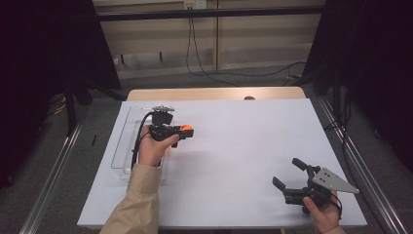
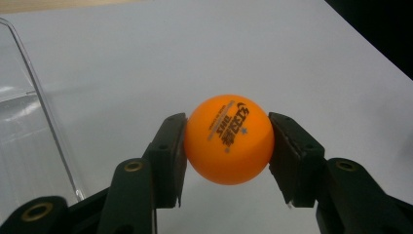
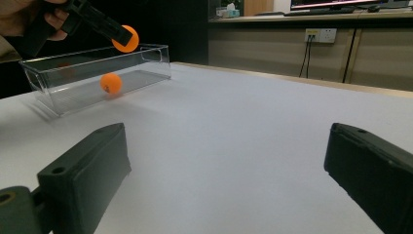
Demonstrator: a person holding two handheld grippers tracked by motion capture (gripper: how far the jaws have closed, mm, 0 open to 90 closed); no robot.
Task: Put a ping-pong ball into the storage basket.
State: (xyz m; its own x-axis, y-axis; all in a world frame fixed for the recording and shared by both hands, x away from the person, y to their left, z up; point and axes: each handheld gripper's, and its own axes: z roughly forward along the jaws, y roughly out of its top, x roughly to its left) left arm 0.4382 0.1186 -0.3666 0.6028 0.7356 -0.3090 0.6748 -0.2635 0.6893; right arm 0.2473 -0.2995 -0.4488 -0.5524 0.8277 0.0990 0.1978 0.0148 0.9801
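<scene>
A: Ping-pong ball (image 2: 229, 139), orange, sits pinched between the two pads of the left tool (image 1: 184, 131), held up off the counter (image 1: 234, 161) just beside the right wall of the clear plastic tray (image 1: 122, 141). Contact is only at the ball's two sides, and the pads are flat.

B: So slip risk?

A: Yes. Smooth round shell on flat pads. Any squeeze off the centre line likely squirts it out forward or down. From there it bounces on the counter and rolls; nothing near would stop it except the tray wall.

B: And the drop into the tray?

A: A second ball (image 3: 111, 83) already lies inside. Release from too high and the new one probably bounces back out over the low wall, or knocks the other around. Tool could also clip the thin rim and shove the tray.

B: Right side?

A: Right tool (image 1: 288, 178) stands wide, holding nothing, near the counter's front right corner, well apart. No risk there.
</scene>
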